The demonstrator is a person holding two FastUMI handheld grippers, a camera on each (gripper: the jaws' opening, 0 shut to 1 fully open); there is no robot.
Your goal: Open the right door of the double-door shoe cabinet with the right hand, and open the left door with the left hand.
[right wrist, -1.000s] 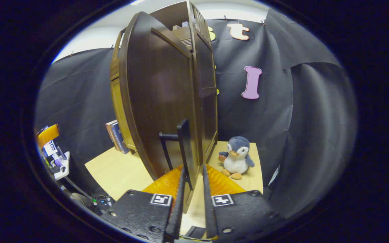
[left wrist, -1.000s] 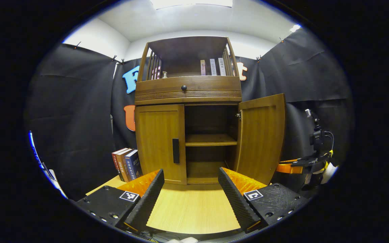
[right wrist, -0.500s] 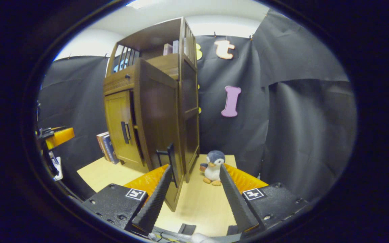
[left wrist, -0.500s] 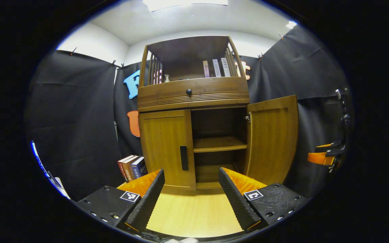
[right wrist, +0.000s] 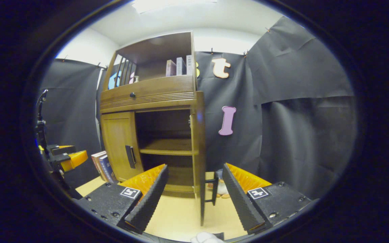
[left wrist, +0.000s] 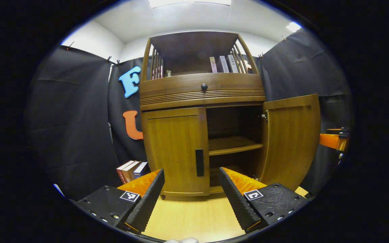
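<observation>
The wooden shoe cabinet [left wrist: 201, 89] stands on a light table. Its left door [left wrist: 174, 152] is closed, and a dark vertical handle [left wrist: 199, 162] sits at the door's inner edge. Its right door [left wrist: 290, 138] is swung wide, baring the inner shelf [left wrist: 233, 144]. My left gripper [left wrist: 190, 170] is open a short way in front of the left door, with the handle showing between its fingers and touching neither. In the right gripper view the right door [right wrist: 200, 152] is seen edge-on. My right gripper [right wrist: 195, 166] is open and apart from that door's handle [right wrist: 213, 190].
Several books [left wrist: 132, 168] lean beside the cabinet's left side. More books [left wrist: 222, 64] stand on the top shelf above a drawer knob [left wrist: 204, 87]. A plush penguin [right wrist: 219, 184] is mostly hidden behind the open door. The light tabletop [left wrist: 194, 219] lies in front.
My right gripper let go of the right door's handle, opened and drew back from the door. My left gripper moved nearer the cabinet, bringing the left door's handle between its fingers in view.
</observation>
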